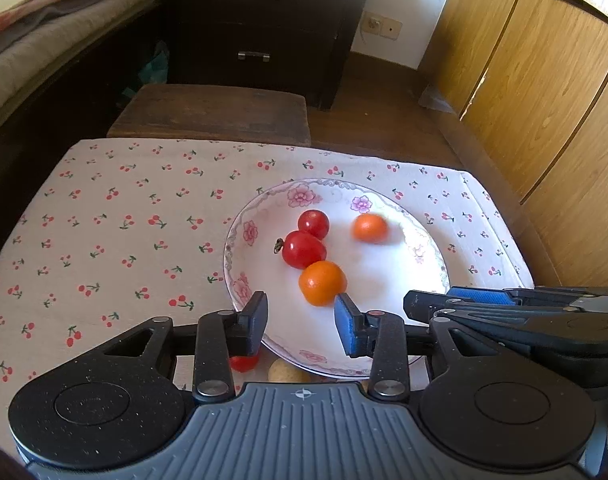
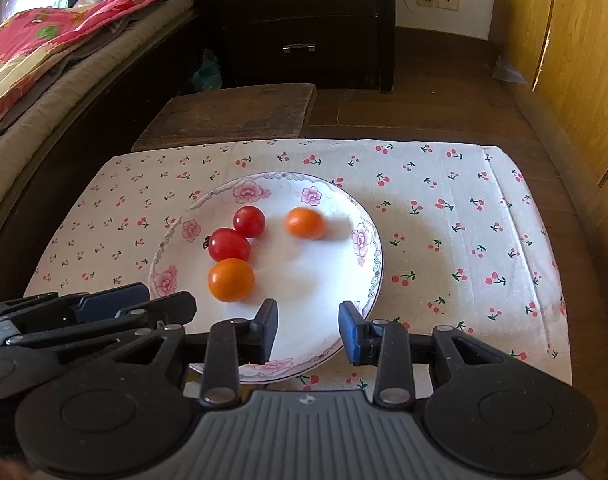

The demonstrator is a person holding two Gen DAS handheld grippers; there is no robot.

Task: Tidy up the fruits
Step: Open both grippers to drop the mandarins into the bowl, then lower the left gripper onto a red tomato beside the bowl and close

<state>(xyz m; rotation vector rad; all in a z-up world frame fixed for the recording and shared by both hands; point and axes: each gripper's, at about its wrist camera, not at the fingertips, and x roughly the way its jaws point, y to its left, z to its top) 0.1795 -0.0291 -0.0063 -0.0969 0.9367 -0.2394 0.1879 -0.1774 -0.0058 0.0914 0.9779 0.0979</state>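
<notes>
A flowered plate [image 2: 368, 240] sits on the cherry-print cloth [image 2: 444, 208] covering the counter, and it serves as the landmark here. On the plate lie four small round fruits: two red tomatoes [image 2: 228, 244] touching each other toward its left side, a near orange fruit [image 2: 231, 279] touching the nearer tomato, and a far orange fruit [image 2: 305, 222] apart from them toward the far right, slightly blurred. Off the plate, just beside its near rim, the left wrist view shows a red fruit [image 1: 243, 362] and a pale yellowish one [image 1: 287, 372], both partly hidden by the tool. The left tongs [image 1: 301, 318] hang over the plate's near edge, spread wide and holding nothing; the right tongs [image 2: 308, 328] do likewise over the near rim, also parted and empty. These fruits look light, smooth-skinned and apt to roll; the tomatoes are probably soft enough to bruise or split under a hard squeeze. The best hold would be across the widest middle of each, pads square on opposite sides, closing gently so it does not squirt out.
</notes>
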